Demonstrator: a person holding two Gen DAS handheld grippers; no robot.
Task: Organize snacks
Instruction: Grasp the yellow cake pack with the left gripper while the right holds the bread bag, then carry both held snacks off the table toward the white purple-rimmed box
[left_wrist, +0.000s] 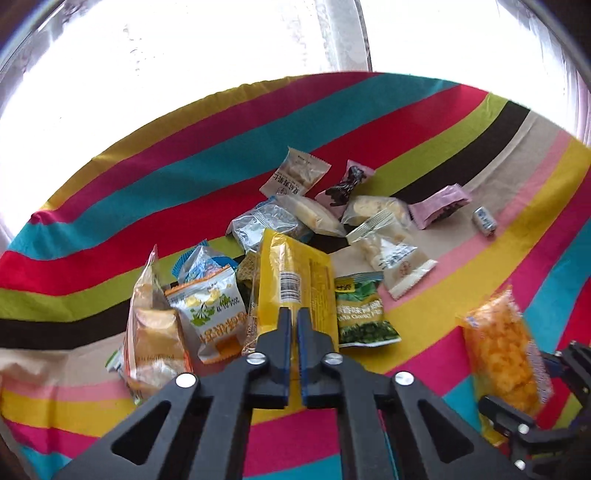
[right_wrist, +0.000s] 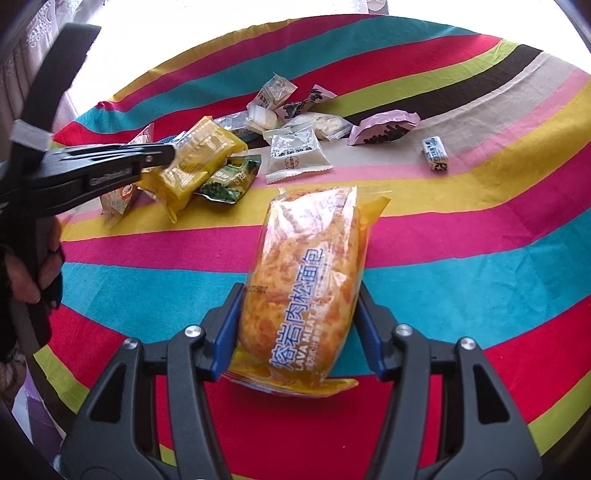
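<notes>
My left gripper (left_wrist: 293, 314) is shut on the near edge of a yellow snack packet (left_wrist: 291, 273), which it holds over a pile of snacks; the packet also shows in the right wrist view (right_wrist: 195, 162), pinched by the left gripper (right_wrist: 168, 155). My right gripper (right_wrist: 299, 295) is shut on a clear-wrapped orange meat-floss bread (right_wrist: 303, 280) and holds it above the striped tablecloth (right_wrist: 461, 266). The bread also shows in the left wrist view (left_wrist: 498, 347), at the right.
A green pea bag (left_wrist: 364, 310), an orange-and-white bag (left_wrist: 210, 314) and a bread bag (left_wrist: 155, 332) lie beside the yellow packet. Several small white and pink packets (left_wrist: 391, 254) lie farther back. A small wrapped candy (left_wrist: 484, 220) lies at the right. A bright window is behind.
</notes>
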